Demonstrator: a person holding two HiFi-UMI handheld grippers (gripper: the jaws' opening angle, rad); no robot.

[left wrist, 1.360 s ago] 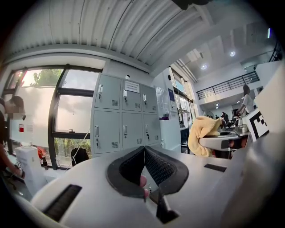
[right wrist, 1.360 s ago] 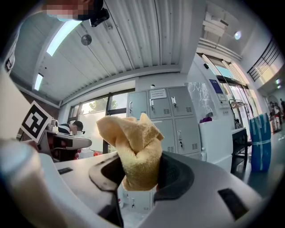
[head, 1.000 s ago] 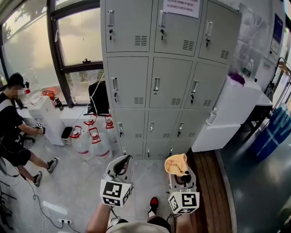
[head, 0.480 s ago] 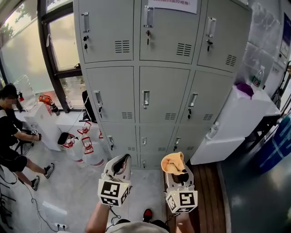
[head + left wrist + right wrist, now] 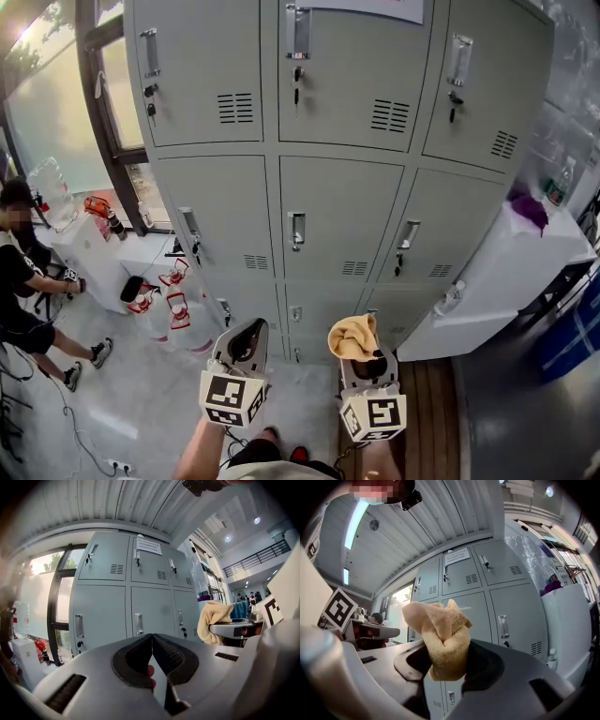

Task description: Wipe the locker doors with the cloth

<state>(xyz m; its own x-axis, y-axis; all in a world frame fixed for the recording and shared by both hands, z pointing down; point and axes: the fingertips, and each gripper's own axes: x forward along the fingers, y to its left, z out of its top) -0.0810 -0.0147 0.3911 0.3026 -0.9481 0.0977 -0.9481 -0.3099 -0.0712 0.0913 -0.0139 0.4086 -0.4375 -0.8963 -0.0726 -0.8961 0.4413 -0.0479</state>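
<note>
Head view looks onto the grey locker bank, which fills the frame ahead with all its doors closed. Both forearms reach forward from the bottom edge, side by side. They aim the grippers at the lower doors, well apart from them. The left gripper has its jaws pressed together on nothing. The right gripper is clenched on the bunched yellow cloth, which sticks out past its jaws.

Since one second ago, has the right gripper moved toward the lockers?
Yes: the right gripper with the cloth came toward the lockers, now larger.
</note>
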